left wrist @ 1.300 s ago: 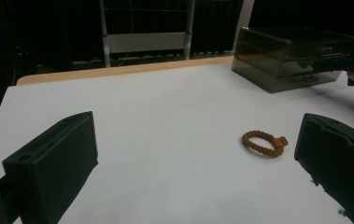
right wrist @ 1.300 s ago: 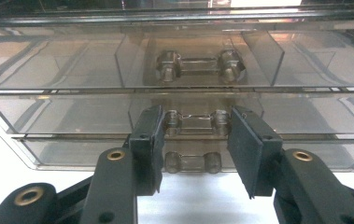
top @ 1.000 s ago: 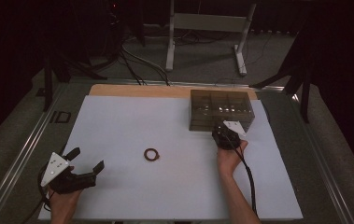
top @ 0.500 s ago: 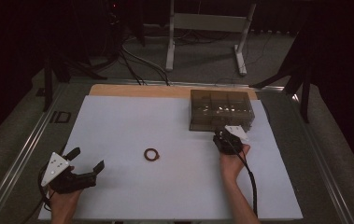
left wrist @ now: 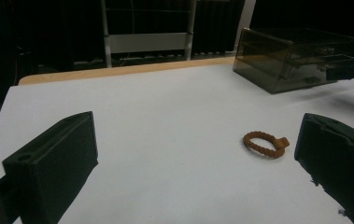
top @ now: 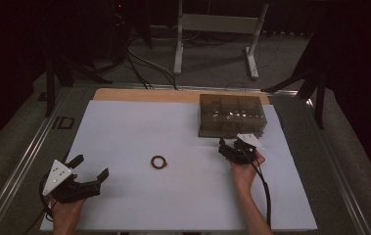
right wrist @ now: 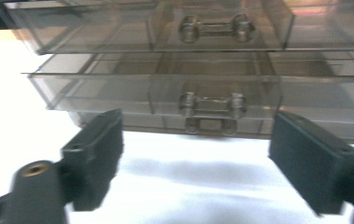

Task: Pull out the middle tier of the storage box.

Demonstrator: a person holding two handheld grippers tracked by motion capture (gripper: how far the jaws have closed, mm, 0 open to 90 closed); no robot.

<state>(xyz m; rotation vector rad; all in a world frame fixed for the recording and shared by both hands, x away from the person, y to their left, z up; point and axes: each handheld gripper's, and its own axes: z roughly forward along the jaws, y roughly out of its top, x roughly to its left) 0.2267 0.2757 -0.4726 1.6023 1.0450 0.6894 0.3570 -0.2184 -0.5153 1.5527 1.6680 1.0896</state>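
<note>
A smoky clear drawer box stands at the back right of the white table. My right gripper is just in front of it. Its jaws have just been opening and now stand wide, with nothing between them. In the right gripper view, my right gripper faces the lower drawer's handle, a short way off. That drawer looks drawn out a little. A brown braided ring lies mid-table. My left gripper rests open at the front left, and from its own view the ring lies ahead.
An upper drawer with its own handle sits above the lower one. A strip of wood edges the table's far side, with a metal stand and cables on the floor beyond. Bare white surface lies between the ring and both grippers.
My right hand and gripper have drawn back a little from the box front toward the person. The left gripper and the ring have kept still.
</note>
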